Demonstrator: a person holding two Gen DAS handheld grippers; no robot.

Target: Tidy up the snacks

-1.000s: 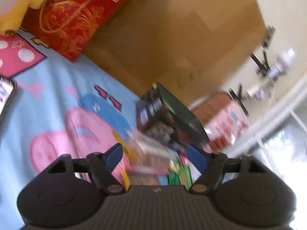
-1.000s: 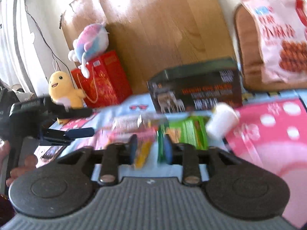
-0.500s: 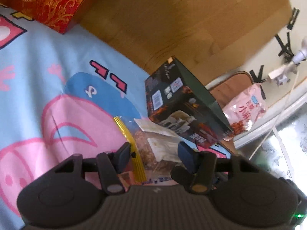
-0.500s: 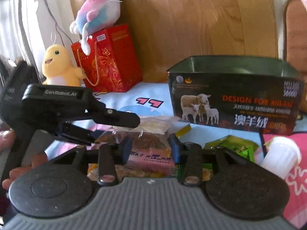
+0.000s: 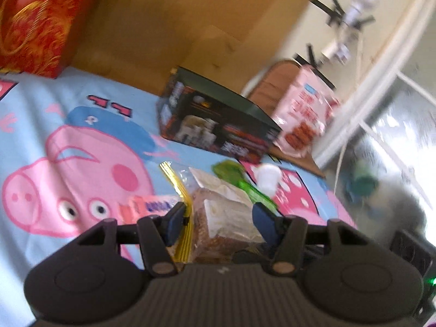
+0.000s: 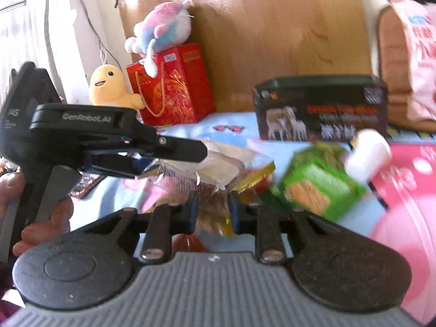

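We are working over a soft blue blanket printed with a pink cartoon pig, spread on a pale wooden floor that is running bare and open behind the dark box, our landmark here. Left of the box, against the floor's far edge, a glossy red gift bag with gold scrollwork is standing upright, a yellow plush leaning at its left side and a pastel plush sitting on top. The box itself is a dark rectangular carton with a green top and printed sheep, standing at the blanket's back edge. Between bag and box the blanket is lying bare.

In front of the box and slightly left, the left gripper is straddling a crinkly clear bag of brown snacks with a gold-striped edge; its blue pads are sitting at the bag's two sides, though we are unable to tell whether they are pressing. A small pink packet is lying just left of that bag. In the right wrist view, the right gripper is closing its narrow jaws on the same bag's lower end, the plastic bunched between the pads.

In front of the box to the right, a green packet and a white cylindrical tub are showing blurred. Right of the box, a pink printed pouch is leaning on a brown cushion.
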